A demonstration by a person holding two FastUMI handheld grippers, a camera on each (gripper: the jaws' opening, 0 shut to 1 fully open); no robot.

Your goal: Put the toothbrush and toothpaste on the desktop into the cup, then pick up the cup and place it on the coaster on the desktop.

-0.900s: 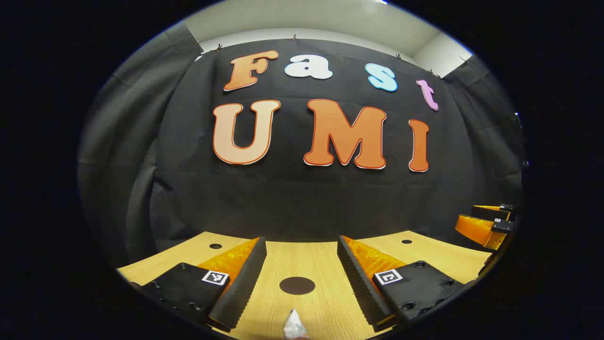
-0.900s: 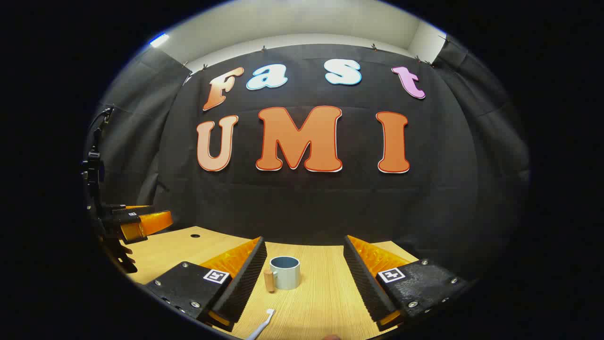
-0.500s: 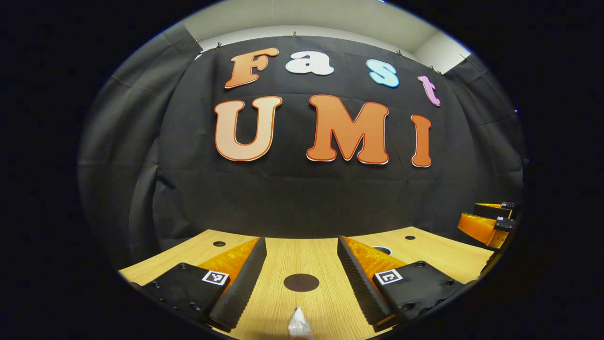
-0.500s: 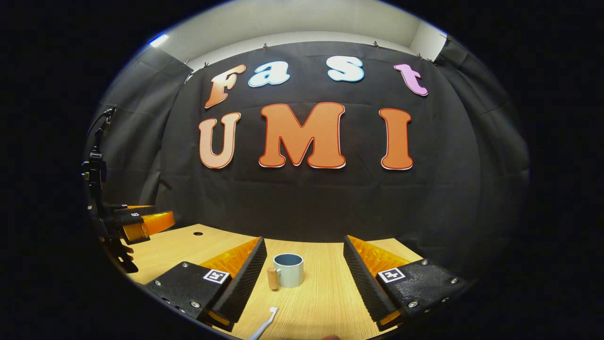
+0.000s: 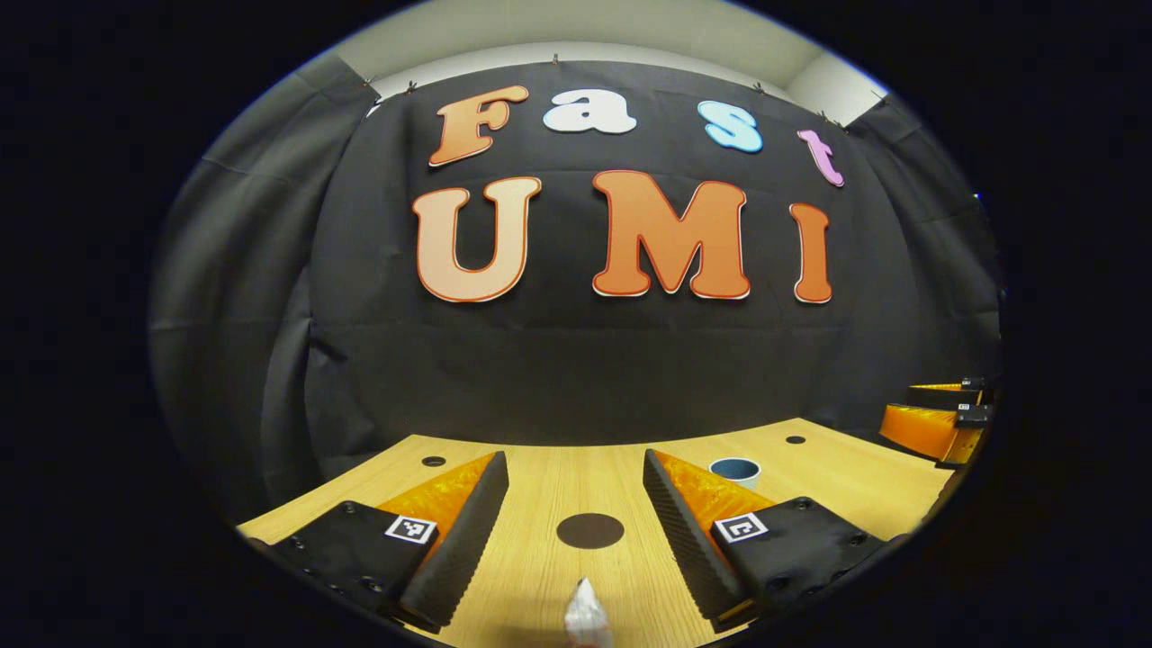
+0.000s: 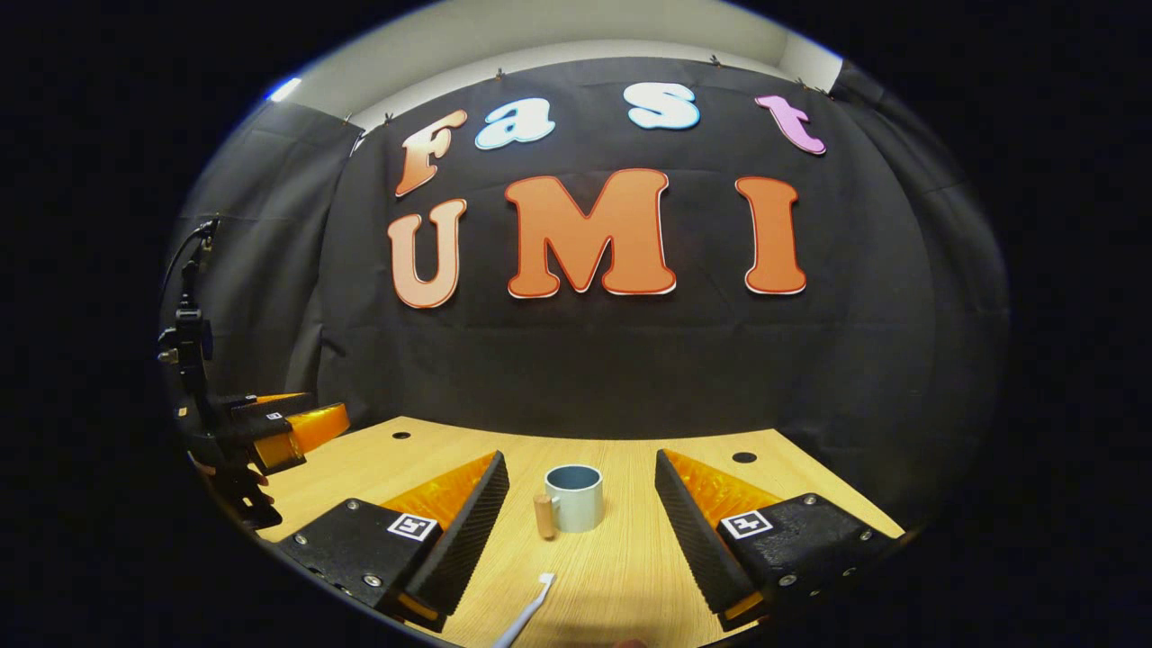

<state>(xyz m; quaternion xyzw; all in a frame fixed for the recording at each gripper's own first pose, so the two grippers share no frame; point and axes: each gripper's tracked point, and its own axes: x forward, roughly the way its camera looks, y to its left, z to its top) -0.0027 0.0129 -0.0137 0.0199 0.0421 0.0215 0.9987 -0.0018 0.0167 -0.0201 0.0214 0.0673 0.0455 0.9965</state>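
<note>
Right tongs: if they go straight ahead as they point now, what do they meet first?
Probably the toothbrush lying low between the open right tongs, then the cup beyond it on the desktop. Depth is hard to judge.

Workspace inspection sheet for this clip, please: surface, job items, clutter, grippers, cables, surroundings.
Surface: wooden desktop with small round holes near its far edge.
Cup: blue-grey cup, upright, empty as far as visible, wooden handle toward the left gripper.
Toothbrush: white toothbrush lying flat, nearer than the cup, between the right gripper's fingers, untouched.
Toothpaste: crimped tube end lying between the left gripper's fingers.
Coaster: dark round coaster, bare.
Clutter: nothing seen.
Grippers: left gripper open; right gripper open; neither holds anything.
Cables: a thin cable above the left gripper.
Surroundings: black cloth wall.
</note>
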